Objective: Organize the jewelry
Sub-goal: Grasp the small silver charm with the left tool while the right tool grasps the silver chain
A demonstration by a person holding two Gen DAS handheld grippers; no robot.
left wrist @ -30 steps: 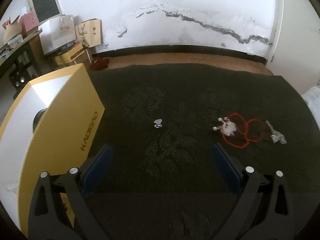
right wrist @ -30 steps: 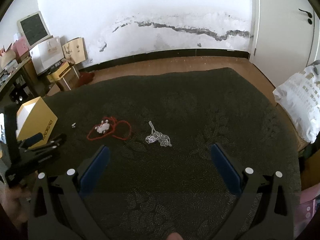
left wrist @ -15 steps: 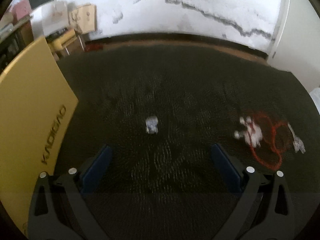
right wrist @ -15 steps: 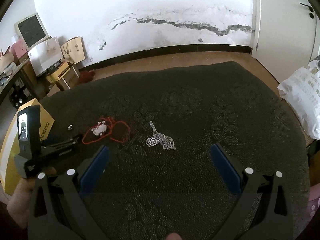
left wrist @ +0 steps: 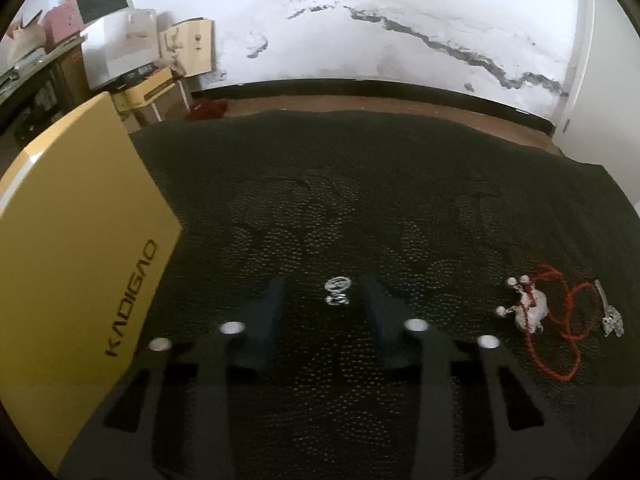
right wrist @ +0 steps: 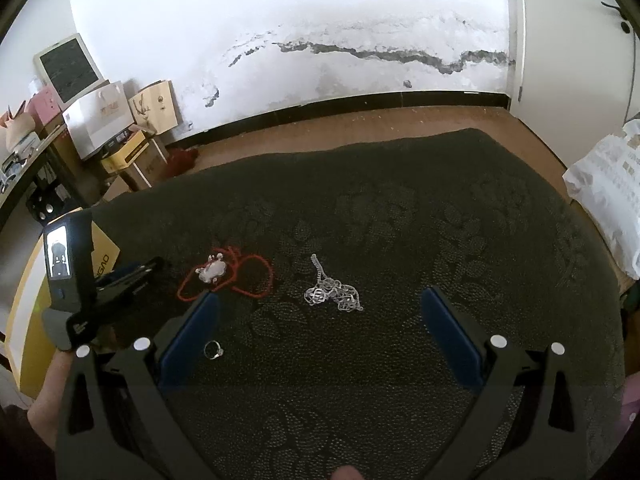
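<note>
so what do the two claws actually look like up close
Both are black plastic frames with slotted cut-outs, silver round screw heads and flat blue pads on the fingers. The right claw shows this best; the left claw looks the same, and seen from the side it carries a small lit screen on its grey body.

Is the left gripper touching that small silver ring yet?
Apart. In the left wrist view the left gripper has just been closing around the small silver ring, but dark cloth shows between the ring and each finger.
</note>
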